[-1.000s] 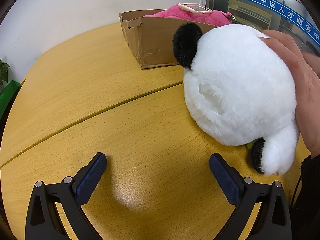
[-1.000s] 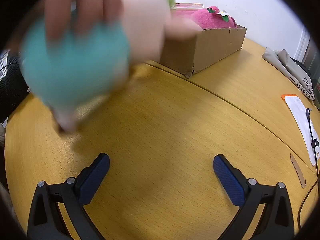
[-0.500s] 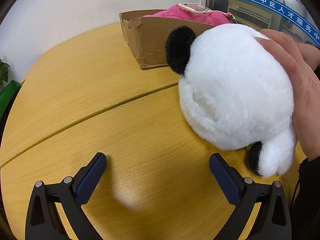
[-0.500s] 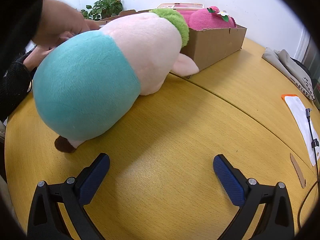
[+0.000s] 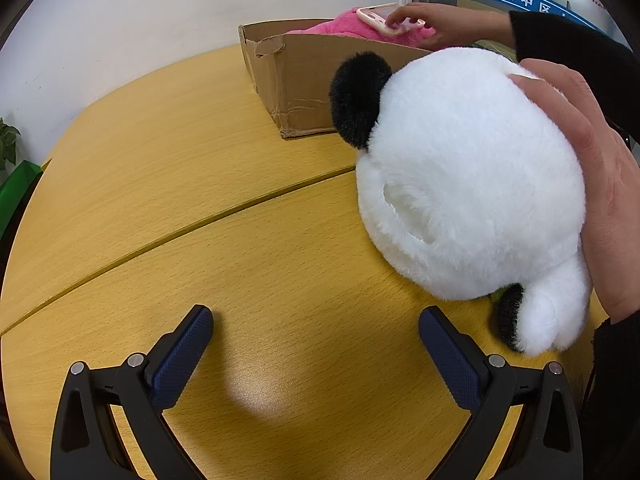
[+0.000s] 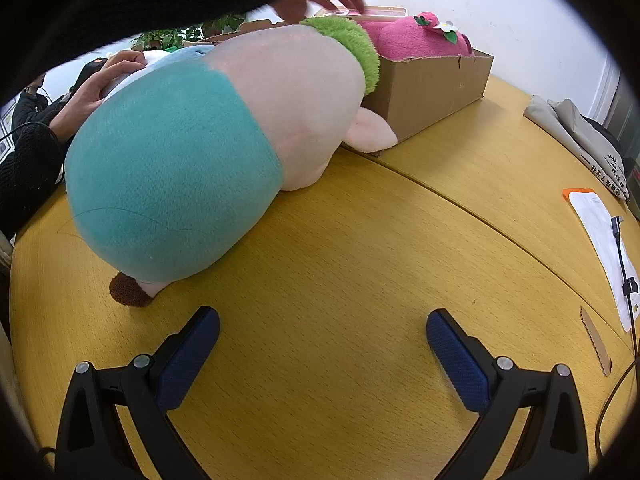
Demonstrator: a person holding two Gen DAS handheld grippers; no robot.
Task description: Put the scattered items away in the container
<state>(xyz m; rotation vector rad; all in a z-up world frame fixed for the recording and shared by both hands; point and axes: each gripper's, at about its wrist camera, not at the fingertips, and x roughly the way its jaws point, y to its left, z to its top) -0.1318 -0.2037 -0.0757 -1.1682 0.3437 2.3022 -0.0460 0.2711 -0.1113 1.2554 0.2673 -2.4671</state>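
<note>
Well, panda (hand-held, seemingly) near box.

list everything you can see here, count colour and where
panda plush: 1, white with black ears, on table, a bare hand on it
pig plush: 1, pink and teal with green ruff, on table by box
cardboard box: 1, brown, far side of table
pink plush: 1, magenta, in box
phone: 1, pink case, on pink plush, a hand touching it
white sheet: 1, right table edge
table: 1, yellow wood
left gripper: 1, black, blue pads, open, empty
right gripper: 1, same, open, empty
</note>
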